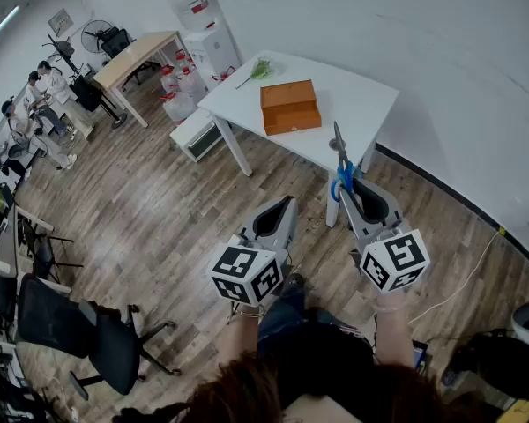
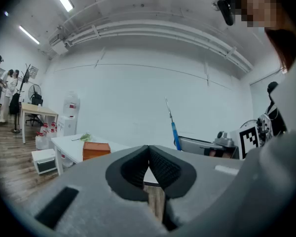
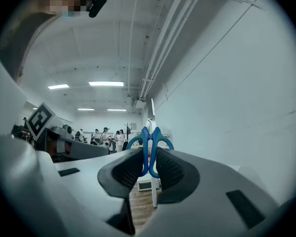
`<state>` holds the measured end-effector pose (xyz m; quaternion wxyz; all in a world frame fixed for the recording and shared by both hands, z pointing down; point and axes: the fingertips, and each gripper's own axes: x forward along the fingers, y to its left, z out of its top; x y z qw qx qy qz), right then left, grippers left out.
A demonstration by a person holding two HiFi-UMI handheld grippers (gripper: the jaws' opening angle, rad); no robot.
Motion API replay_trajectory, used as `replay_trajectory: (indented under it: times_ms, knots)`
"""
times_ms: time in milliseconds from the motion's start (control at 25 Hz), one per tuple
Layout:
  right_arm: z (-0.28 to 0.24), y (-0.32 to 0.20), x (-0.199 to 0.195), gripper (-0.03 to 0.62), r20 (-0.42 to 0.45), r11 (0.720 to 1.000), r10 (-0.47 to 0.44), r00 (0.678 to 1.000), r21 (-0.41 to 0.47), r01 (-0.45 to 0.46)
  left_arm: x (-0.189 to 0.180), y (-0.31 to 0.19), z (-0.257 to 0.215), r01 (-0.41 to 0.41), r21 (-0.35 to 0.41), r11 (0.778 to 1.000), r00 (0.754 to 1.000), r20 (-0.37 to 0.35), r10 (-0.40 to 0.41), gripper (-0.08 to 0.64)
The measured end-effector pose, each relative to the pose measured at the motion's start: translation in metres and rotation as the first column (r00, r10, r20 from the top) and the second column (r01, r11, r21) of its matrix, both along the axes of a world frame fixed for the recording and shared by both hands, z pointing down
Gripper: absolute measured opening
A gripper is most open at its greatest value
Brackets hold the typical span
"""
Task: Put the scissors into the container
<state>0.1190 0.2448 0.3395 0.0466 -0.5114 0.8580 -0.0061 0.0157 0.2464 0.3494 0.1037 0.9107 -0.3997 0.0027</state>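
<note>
Clenching right gripper [image 1: 353, 188] on scissors [image 1: 339, 152] by blue handles, blades up, likely for safe carrying; standing short of white table [image 1: 361, 95] bearing orange container [image 1: 290, 106], with left gripper [image 1: 285, 205] pinched together, empty.

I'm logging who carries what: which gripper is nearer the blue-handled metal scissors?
Right. The right gripper is shut on the blue-handled metal scissors at their handles; the left gripper, shut and empty, is beside it, clear of them.

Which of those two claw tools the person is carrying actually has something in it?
The right gripper: its jaws pinch the blue-handled scissors. The left gripper has its jaws closed together with nothing between them.
</note>
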Motion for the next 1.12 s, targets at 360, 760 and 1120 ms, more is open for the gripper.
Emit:
replay_trajectory:
  times_ms: [360, 760, 1120]
  knots:
    - [-0.005, -0.002, -0.007, 0.074, 0.041, 0.998, -0.052, 0.998, 0.034, 0.051, 0.005, -0.002, 0.001, -0.019, 0.005, 1.000, 1.000, 0.003, 0.019, 0.015]
    - [-0.003, -0.060, -0.026, 0.074, 0.008, 0.999, -0.040, 0.999, 0.020, 0.040, -0.015, -0.061, -0.001, -0.023, 0.009, 1.000, 1.000, -0.010, 0.023, 0.015]
    - [-0.001, -0.126, -0.045, 0.075, 0.025, 1.000, -0.022, 0.999, 0.003, 0.022, -0.032, -0.130, -0.001, -0.053, 0.001, 0.999, 0.998, -0.016, 0.053, 0.015]
